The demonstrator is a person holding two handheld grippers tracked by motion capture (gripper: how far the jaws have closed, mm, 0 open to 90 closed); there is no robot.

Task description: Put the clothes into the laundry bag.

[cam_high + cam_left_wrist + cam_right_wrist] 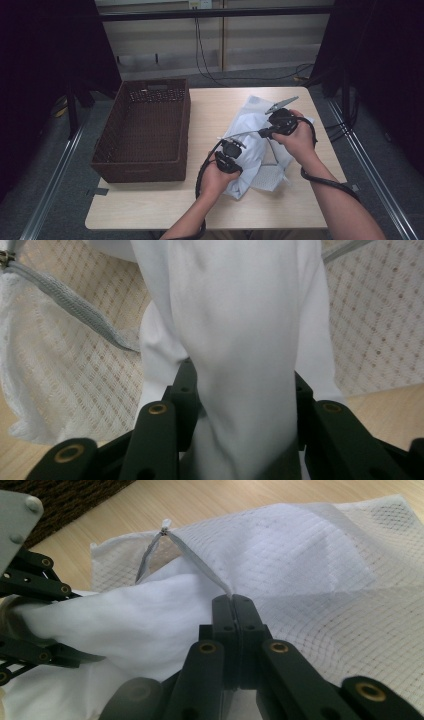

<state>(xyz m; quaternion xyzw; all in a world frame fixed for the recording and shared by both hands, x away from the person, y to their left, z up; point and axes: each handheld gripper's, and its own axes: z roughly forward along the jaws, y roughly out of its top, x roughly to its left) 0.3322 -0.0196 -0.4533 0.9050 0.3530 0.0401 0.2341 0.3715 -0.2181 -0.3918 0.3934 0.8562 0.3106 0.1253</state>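
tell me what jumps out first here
A white garment lies bunched at the table's right, half inside a mesh laundry bag. The left gripper clamps the cloth; the right gripper pinches the bag's zipper edge. A dark wicker basket stands left.

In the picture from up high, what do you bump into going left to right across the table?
Brown woven basket → left gripper, squeezing white cloth → right gripper, pinched shut on the mesh bag.
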